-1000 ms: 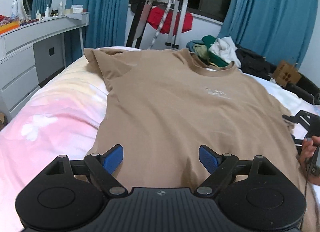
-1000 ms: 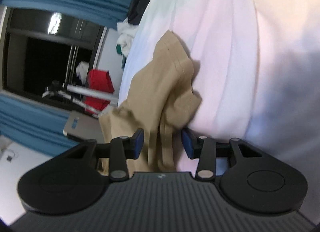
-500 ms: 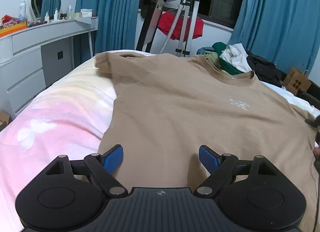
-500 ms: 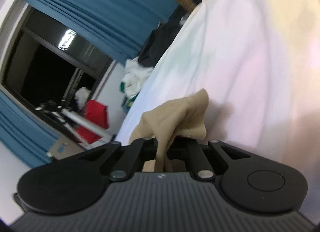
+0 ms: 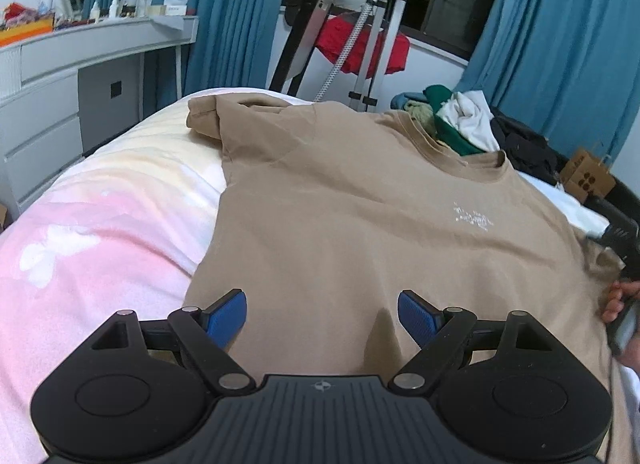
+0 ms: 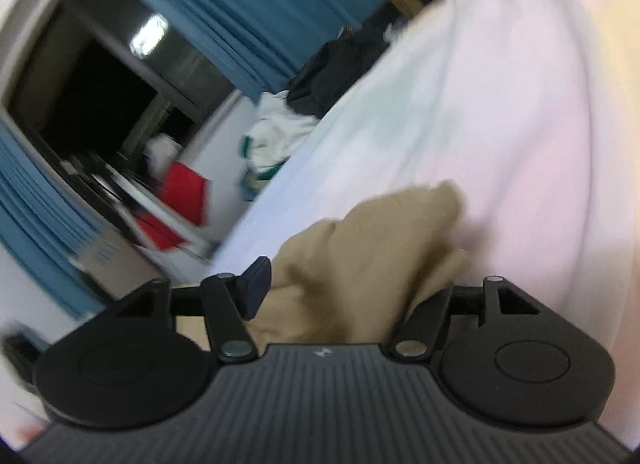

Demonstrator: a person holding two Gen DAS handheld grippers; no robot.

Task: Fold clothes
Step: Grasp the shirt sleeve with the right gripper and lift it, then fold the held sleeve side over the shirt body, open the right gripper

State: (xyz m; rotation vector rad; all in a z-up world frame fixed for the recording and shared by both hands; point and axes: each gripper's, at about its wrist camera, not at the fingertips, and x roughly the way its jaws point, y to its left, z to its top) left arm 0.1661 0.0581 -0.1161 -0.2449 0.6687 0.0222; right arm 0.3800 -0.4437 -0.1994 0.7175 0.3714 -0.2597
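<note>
**Tan tee spread on the bed, one sleeve bunched at the right jaws**

A bedroom with teal curtains; the pastel-sheeted bed serves as the folding surface. The tan T-shirt lies flat, front up, likely for a side fold. The left gripper hovers over the hem, jaws released. The right gripper has just been reopening; its sleeve fabric sits between the jaws, though whether it is pinched I cannot tell.
</note>
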